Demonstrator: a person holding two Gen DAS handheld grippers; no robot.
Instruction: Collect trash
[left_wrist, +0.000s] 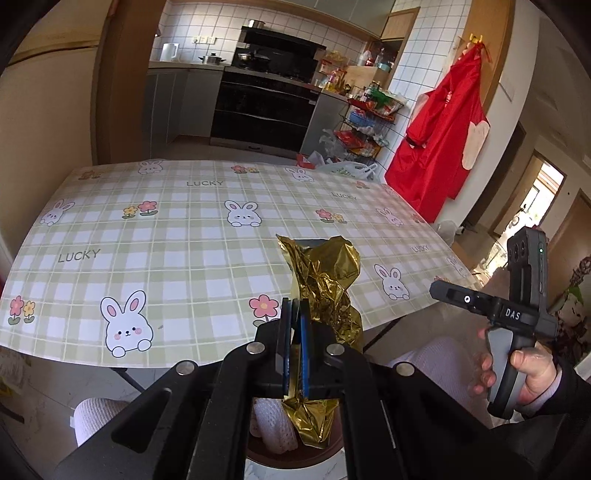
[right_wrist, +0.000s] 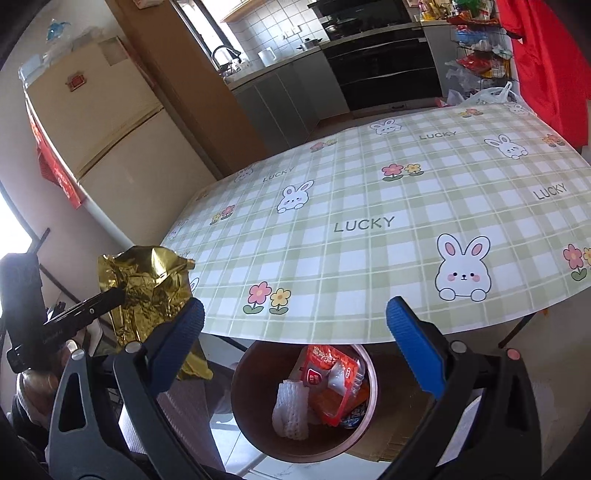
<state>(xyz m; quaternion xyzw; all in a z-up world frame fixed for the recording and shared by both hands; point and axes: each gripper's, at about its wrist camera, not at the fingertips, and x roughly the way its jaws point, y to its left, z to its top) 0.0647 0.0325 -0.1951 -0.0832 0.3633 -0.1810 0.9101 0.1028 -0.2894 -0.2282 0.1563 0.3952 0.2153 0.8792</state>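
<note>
My left gripper (left_wrist: 294, 314) is shut on a crumpled gold foil wrapper (left_wrist: 325, 280), held above the front edge of the table. The wrapper also shows in the right wrist view (right_wrist: 147, 284), gripped by the left gripper (right_wrist: 118, 295). A round brown trash bin (right_wrist: 255, 424) stands on the floor below the table edge and holds a red snack packet (right_wrist: 328, 384) and white foam netting (right_wrist: 290, 413). The bin's rim (left_wrist: 295, 456) shows under the left gripper. My right gripper (right_wrist: 295, 332) is open and empty above the bin. It also appears at the right of the left wrist view (left_wrist: 439, 288).
The table (right_wrist: 369, 221) has a green checked cloth with rabbits and flowers. A fridge (right_wrist: 110, 147) stands to the left. Kitchen counters and an oven (left_wrist: 262, 107) are behind. A wire rack with packets (left_wrist: 365, 125) and a red apron (left_wrist: 439, 129) are at the right.
</note>
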